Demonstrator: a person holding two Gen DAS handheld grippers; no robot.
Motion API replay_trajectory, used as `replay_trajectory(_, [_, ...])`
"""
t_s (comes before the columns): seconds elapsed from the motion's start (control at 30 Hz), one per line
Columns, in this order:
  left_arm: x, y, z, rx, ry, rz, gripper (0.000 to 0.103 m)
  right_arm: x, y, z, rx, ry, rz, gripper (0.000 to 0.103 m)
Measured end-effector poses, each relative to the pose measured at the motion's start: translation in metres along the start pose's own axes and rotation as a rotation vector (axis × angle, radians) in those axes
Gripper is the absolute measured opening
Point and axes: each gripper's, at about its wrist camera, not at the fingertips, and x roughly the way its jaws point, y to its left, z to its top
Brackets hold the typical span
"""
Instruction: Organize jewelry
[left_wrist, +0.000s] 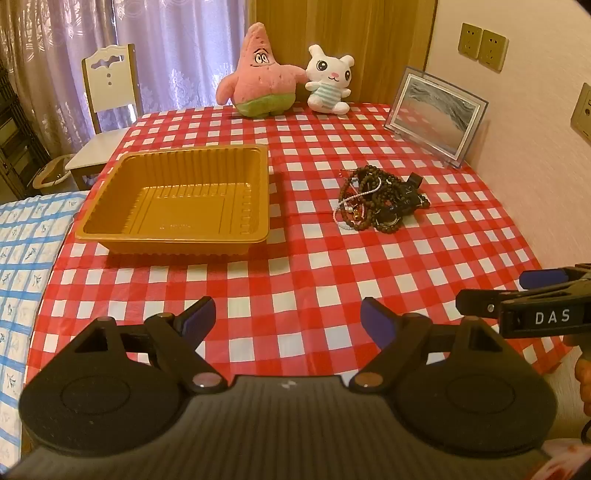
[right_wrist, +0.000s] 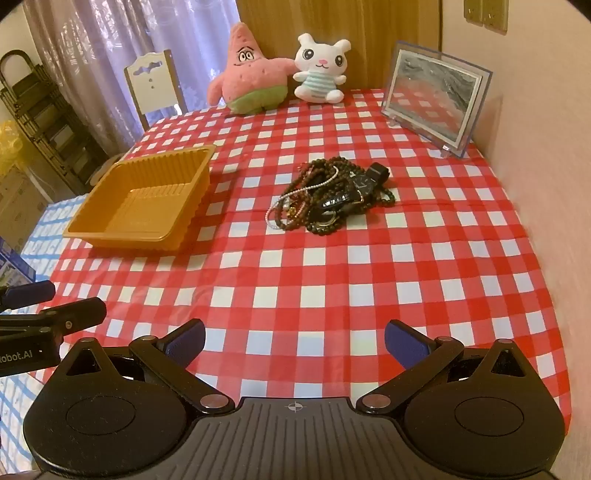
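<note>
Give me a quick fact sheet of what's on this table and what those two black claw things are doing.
surface: red checked tablecloth
container: gold plastic tray, nothing in it
jewelry: tangled pile of bead bracelets, right of the tray, apart from it
left gripper: open, holding nothing
right gripper: open, holding nothing
back of table: pink star plush, white bunny plush, picture frame

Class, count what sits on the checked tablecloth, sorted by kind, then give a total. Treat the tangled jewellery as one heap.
Plush toys: 2, pink star plush and white bunny plush
Gold ribbed plastic trays: 1
Clear-framed pictures: 1
Tangled bead-jewellery heaps: 1
Total: 5
</note>
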Motion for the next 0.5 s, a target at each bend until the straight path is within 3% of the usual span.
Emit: replay_trajectory(0.5, [0.0001,0.0000,0.0001,-0.001,0.005,-0.001,0.084,-0.0002,0.0000,0.0007,0.000,0.002,0.000,0.103])
